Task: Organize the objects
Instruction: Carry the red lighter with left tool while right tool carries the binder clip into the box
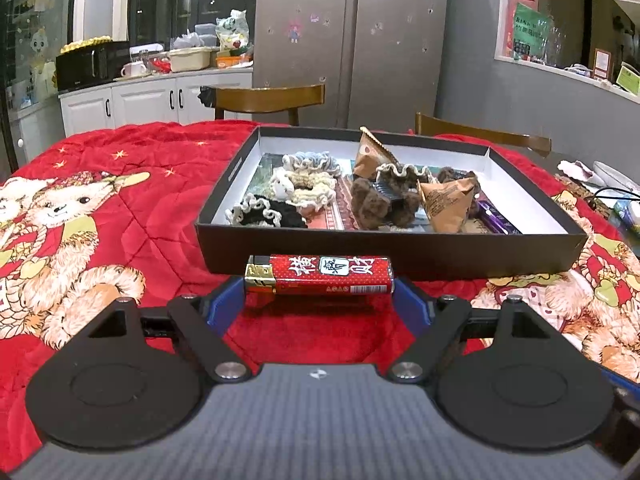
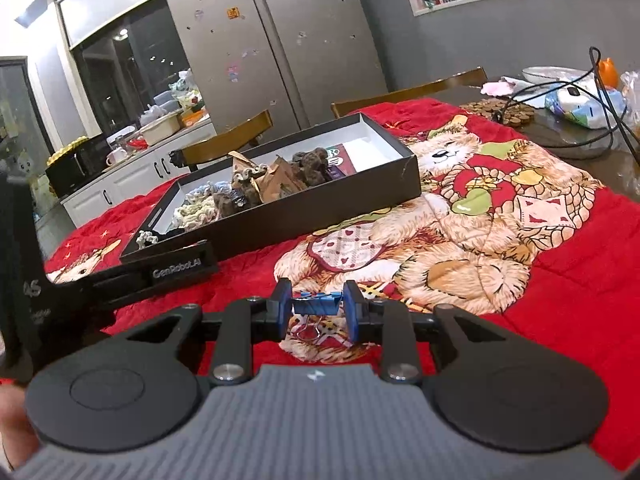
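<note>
Red quilt (image 1: pixel 168 216): left jaws clamp lighter (image 1: pixel 320 276), right jaws clamp half-hidden binder clip (image 2: pixel 317 305).

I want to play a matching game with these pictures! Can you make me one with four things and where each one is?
Things:
1. lighter
2. binder clip
3. scrunchies
4. bear blanket

Places:
A. inside the black box
B. spread under the box
C. between the left gripper fingers
D. between the right gripper fingers

Pairs: 1-C, 2-D, 3-A, 4-B
</note>
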Demonstrator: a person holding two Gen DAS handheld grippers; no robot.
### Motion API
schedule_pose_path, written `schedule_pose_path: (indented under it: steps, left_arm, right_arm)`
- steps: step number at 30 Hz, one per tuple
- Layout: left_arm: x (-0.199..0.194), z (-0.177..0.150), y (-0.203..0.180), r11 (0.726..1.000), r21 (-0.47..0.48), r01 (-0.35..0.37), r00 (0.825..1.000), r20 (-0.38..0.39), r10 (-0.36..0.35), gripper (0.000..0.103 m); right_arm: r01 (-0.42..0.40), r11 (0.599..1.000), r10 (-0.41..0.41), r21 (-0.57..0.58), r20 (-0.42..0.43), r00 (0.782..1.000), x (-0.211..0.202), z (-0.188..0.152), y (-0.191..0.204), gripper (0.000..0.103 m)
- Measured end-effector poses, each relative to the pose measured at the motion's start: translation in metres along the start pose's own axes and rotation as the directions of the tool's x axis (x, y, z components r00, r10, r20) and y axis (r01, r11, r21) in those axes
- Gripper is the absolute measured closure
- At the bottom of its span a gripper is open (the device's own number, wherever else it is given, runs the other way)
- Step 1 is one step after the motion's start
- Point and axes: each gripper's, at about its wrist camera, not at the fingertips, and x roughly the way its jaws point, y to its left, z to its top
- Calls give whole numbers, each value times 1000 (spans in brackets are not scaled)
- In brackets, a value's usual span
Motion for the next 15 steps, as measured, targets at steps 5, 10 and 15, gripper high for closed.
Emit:
schedule_pose_path:
  steps: [5, 10, 15]
  left_arm:
    - [-7, 0, -1, 999, 15, 35, 999, 38, -36, 19]
    - [-7, 2, 0, 994, 38, 102, 995, 20, -103, 19]
    - [-13, 16, 7, 988, 18, 153, 988, 20, -154, 19]
  right_arm:
    - [-31, 999, 31, -19, 25, 999, -10, 11, 1, 72]
    - [-91, 996, 92, -5, 21, 996, -11, 37, -5, 72]
    - [-152, 988, 152, -9, 21, 988, -9, 70, -7, 72]
